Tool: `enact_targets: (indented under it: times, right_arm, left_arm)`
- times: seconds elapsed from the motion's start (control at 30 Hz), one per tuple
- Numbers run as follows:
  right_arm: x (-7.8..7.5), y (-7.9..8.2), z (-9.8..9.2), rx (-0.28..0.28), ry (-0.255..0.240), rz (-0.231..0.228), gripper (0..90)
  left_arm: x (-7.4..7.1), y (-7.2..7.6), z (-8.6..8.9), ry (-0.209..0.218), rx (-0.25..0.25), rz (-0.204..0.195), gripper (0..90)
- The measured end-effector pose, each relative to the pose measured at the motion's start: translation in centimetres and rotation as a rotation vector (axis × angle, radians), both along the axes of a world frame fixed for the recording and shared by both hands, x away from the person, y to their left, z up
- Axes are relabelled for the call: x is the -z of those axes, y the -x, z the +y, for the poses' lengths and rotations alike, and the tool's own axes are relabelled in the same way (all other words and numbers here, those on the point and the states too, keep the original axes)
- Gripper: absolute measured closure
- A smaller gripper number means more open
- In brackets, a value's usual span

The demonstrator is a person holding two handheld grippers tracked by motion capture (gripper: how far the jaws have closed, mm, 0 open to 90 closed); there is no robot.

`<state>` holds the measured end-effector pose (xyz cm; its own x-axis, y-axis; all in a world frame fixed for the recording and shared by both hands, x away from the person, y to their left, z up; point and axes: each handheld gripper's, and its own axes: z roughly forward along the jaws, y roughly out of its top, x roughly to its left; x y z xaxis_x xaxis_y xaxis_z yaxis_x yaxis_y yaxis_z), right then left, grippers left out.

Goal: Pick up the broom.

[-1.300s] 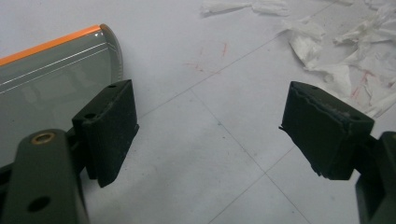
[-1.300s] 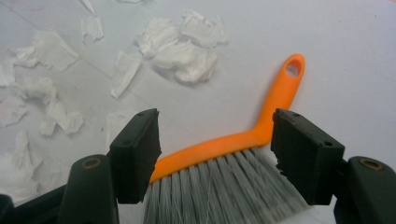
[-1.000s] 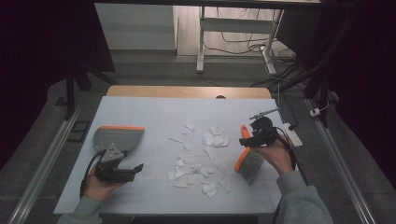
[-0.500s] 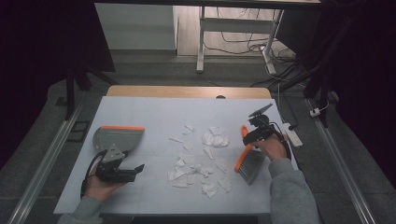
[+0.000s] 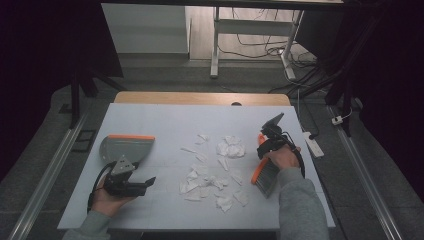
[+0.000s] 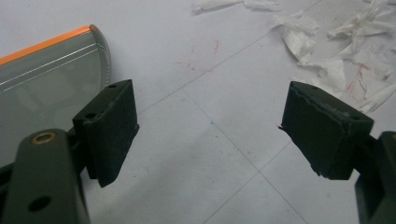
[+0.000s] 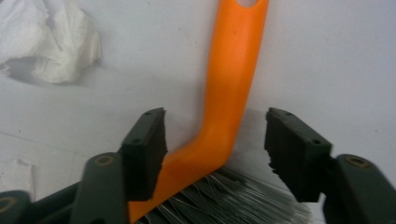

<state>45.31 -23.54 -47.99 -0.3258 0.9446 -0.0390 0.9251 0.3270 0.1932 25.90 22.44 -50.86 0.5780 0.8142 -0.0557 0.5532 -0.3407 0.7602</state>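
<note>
The brush [image 5: 264, 174] lies flat on the white surface [image 5: 165, 120], just right of the scattered paper scraps [image 5: 215, 175]. Its long axis runs near to far and a little toward the scraps: grey bristles at the near end, the orange handle [image 7: 233, 74] pointing away from the person, its tip in the right claw view ending in a hang-hole at the top edge. The handle bends where it meets the bristles. No brand, label or writing can be read on it.

The right claw [image 5: 265, 150] sits over the brush's handle end. Its jaws have just been closing, with the handle's bend between them — one pad looks to touch the orange plastic, the other stands apart from it, so nothing is gripped yet.

Far left of the brush, the left claw [image 5: 131, 184] rests on the surface with its jaws wide apart and nothing between them. The grey dustpan [image 5: 125, 148], orange along its far edge, lies just beyond it.
</note>
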Motion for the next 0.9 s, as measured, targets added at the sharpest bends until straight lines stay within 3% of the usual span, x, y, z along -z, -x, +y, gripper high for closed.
enact_targets:
  times: [0.07,0.13,0.27,0.43,0.47,0.5,0.67,0.9]
  right_arm:
    - [0.2,-0.1,0.1,0.027,0.002,0.019,49.6]
    - [0.4,-0.2,0.2,0.040,0.001,0.032,52.1]
    - [0.8,-0.2,0.3,0.073,-0.001,0.053,57.2]
    - [0.9,0.0,0.8,0.113,0.032,0.030,61.1]
    - [0.8,0.1,0.8,0.139,0.028,0.022,68.2]
    - [0.8,0.1,0.7,0.149,0.023,0.018,69.5]
    - [0.8,0.3,0.7,0.146,0.019,0.008,69.8]
    - [0.2,0.7,-1.0,0.092,-0.077,-0.002,70.2]
  left_arm:
    - [-0.1,0.1,0.0,0.014,0.001,-0.004,19.3]
    - [-0.1,0.1,-0.2,-0.009,0.000,-0.012,19.3]
    - [-0.1,0.1,-0.3,-0.017,0.004,-0.007,19.3]
    - [-0.1,0.1,-0.1,-0.010,0.003,-0.008,19.3]
    - [-0.1,0.1,-0.1,-0.009,0.001,-0.007,19.3]
    - [-0.1,0.1,0.0,-0.008,0.000,-0.008,19.3]
    - [-0.1,0.1,0.0,-0.006,0.000,-0.008,19.3]
    - [-0.1,0.0,0.2,-0.004,-0.002,-0.007,19.4]
